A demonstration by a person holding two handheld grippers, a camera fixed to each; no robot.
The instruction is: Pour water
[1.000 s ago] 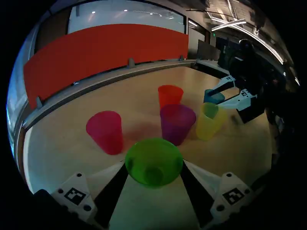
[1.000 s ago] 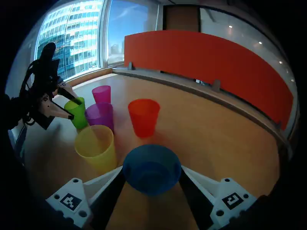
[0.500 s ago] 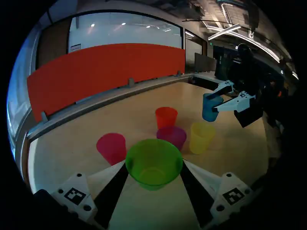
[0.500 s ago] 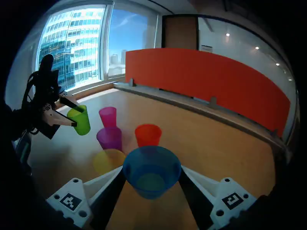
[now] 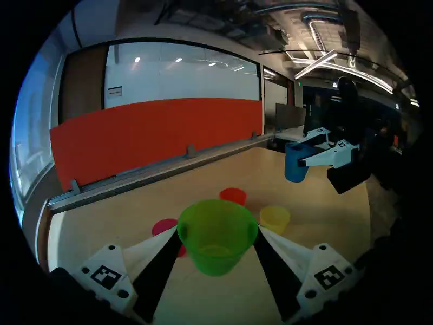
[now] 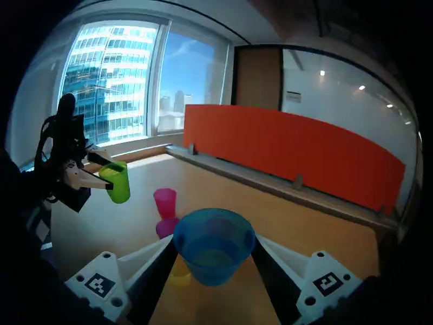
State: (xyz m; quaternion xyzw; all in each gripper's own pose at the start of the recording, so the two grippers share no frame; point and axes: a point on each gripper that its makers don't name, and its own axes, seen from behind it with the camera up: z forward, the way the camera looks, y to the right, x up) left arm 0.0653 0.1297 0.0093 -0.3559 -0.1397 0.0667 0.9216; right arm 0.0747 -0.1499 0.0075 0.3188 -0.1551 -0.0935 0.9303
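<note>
My left gripper (image 5: 216,246) is shut on a green cup (image 5: 217,234), held upright high above the wooden table (image 5: 319,200). In the right gripper view the same green cup (image 6: 117,181) hangs at the left in that gripper (image 6: 103,172). My right gripper (image 6: 214,254) is shut on a blue cup (image 6: 214,245) with some water in it; the left gripper view shows this blue cup (image 5: 295,161) at the right. Below on the table stand a pink cup (image 6: 165,203), a purple cup (image 6: 165,227), a yellow cup (image 5: 274,218) and an orange cup (image 5: 233,195).
A long orange partition (image 5: 157,132) runs along the table's far edge. Large windows (image 6: 108,81) are at the left of the right gripper view. A person's dark sleeve (image 5: 352,124) holds the far gripper.
Both grippers have risen with their cups. The cups on the table look smaller and lower in both views, and more of the room shows above.
</note>
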